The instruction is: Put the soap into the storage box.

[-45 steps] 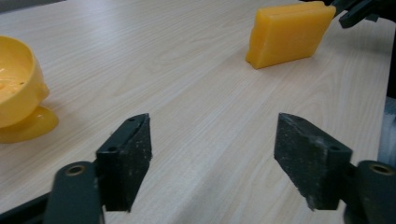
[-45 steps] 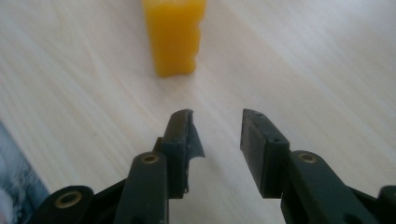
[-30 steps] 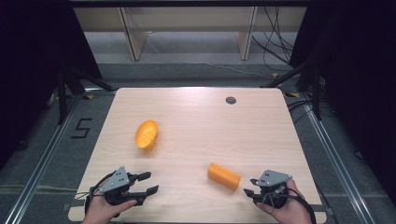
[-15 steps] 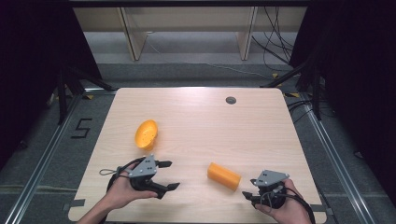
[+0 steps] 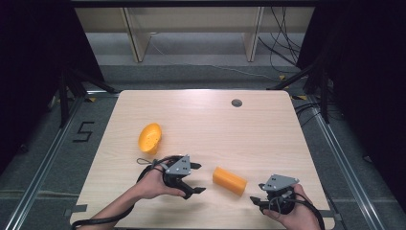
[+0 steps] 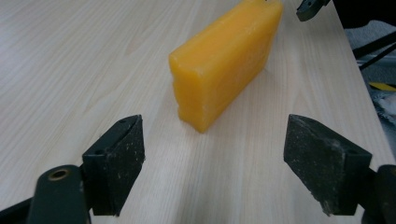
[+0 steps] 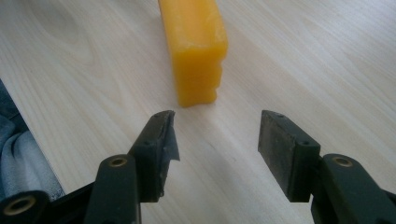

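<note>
left gripper [image 5: 197,178] has moved in from the 7 o'clock corner, now just beside the orange block [image 5: 230,180] at surface centre-front, jaws released. right gripper [image 5: 258,200] stays at 5 o'clock, released. likely block grasp next.

Your tabletop [image 5: 268,139] is pale wood-grain laminate, smooth with a soft sheen. The orange block [image 6: 228,58] looks waxy and matt, slightly ridged at its end face. The orange bowl [image 5: 150,137] appears to be smooth plastic. Your left tongs [image 6: 219,163] and right tongs [image 7: 215,149] carry matt black pads, scuffed and dusty, on black plastic arms with brass-coloured rivets.
</note>
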Motion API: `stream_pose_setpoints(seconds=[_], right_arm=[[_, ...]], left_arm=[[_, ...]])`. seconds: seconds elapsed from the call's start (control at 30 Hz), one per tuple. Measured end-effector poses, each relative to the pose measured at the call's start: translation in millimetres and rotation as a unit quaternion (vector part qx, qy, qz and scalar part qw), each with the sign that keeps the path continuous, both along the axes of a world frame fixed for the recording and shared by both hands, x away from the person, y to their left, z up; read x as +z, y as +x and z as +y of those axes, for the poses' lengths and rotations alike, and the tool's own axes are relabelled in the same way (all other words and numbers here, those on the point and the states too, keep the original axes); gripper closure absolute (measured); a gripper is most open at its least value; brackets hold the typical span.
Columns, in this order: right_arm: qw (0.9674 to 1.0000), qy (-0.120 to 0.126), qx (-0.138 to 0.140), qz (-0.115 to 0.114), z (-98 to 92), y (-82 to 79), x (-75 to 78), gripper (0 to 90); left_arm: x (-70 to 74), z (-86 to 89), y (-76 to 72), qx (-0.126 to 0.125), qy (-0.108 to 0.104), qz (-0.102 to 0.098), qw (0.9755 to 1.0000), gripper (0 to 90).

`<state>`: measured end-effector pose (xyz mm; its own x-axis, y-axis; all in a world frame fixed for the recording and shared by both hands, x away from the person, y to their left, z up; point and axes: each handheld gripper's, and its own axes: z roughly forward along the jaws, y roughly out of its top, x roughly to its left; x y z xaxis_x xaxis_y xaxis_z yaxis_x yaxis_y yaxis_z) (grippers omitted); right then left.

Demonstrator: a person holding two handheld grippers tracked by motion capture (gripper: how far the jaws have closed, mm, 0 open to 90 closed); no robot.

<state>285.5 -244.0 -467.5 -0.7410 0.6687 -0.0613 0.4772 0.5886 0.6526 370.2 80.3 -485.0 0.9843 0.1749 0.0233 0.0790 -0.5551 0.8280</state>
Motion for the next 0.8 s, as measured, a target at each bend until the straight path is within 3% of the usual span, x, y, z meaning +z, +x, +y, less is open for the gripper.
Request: stream_pose_setpoints(seconds=[0.07, 0.1, 0.23, 0.37, 0.4, 0.43, 0.57, 0.6, 0.63, 0.67, 0.8], right_arm=[[1.0, -0.001, 0.003, 0.001, -0.5, -0.5, 0.3, 45.9], [0.9999, -0.005, 0.0, 0.015, -1.4, -1.6, 2.6, 45.8], [0.9999, -0.001, -0.002, 0.011, -3.2, -2.3, 1.5, 45.6], [0.9998, -0.003, -0.003, 0.019, -4.1, -1.8, 1.9, 45.4], [0.9999, 0.009, -0.005, 0.003, -2.1, -0.8, -1.3, 45.3], [0.9998, -0.003, 0.0, 0.018, -2.7, -1.2, 1.8, 45.3], [0.9998, 0.001, -0.004, 0.02, -1.3, -2.2, 0.8, 45.2], [0.9999, 0.013, -0.006, 0.004, -0.1, -1.7, -2.5, 45.1], [0.9999, 0.013, -0.006, 0.004, -0.1, -1.7, -2.5, 45.1], [0.9998, 0.004, -0.006, 0.02, -0.9, -2.5, -0.2, 45.1], [0.9999, -0.001, -0.001, 0.017, -2.0, -1.9, -0.5, 44.9]], left_arm=[[-1.6, -8.7, 4.2, -0.009, -0.001, 0.0, 1.0, 20.0], [-2.3, -12.4, 6.7, -0.017, 0.002, 0.001, 0.9999, 19.9], [-4.0, -23.1, 12.3, -0.036, 0.002, 0.0, 0.9993, 19.3], [-8.1, -30.2, 14.6, -0.04, 0.012, 0.005, 0.9991, 19.7], [-8.9, -30.8, 16.7, -0.047, 0.02, 0.003, 0.9987, 19.8], [-9.8, -31.8, 18.4, -0.05, 0.025, 0.001, 0.9984, 19.8], [-11.4, -38.7, 21.3, -0.055, 0.018, 0.0, 0.9983, 19.8], [-11.4, -38.7, 21.3, -0.055, 0.018, 0.0, 0.9983, 19.8], [-10.9, -40.1, 21.3, -0.052, 0.017, 0.0, 0.9985, 19.8], [-10.7, -41.5, 21.9, -0.056, 0.017, 0.0, 0.9983, 19.7], [-11.5, -47.6, 23.8, -0.058, 0.018, -0.003, 0.9982, 20.1]])
